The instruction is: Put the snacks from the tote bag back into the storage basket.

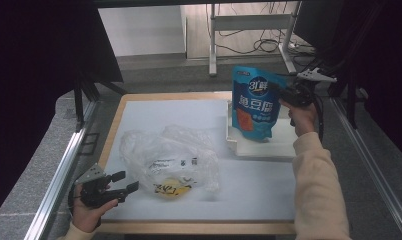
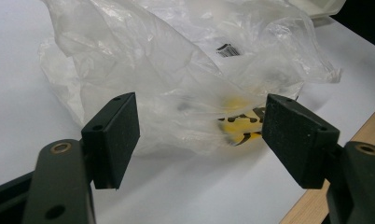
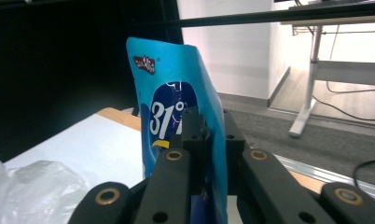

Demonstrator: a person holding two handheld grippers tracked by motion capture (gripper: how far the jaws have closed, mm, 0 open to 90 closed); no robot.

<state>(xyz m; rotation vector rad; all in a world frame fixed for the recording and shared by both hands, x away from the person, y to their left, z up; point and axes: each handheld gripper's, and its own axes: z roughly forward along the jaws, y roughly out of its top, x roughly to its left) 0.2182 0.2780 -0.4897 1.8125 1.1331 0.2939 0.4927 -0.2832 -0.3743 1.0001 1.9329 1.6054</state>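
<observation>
the right gripper (image 1: 284,94) is clamped on the upper edge of the blue pouch (image 1: 254,102), which stands upright in the white tray (image 1: 261,148); it looks light, flexible and slick, best pinched near its stiff top seam; the left gripper (image 1: 124,182) waits with jaws apart beside the clear plastic bag (image 1: 164,155)

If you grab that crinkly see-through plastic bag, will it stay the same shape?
Probably not. The crumpled clear plastic bag looks thin and wrinkled, so it would likely flop and sag. The yellow item inside may slide to the bottom. It seems light, so a push could skid it across the white table.
</observation>
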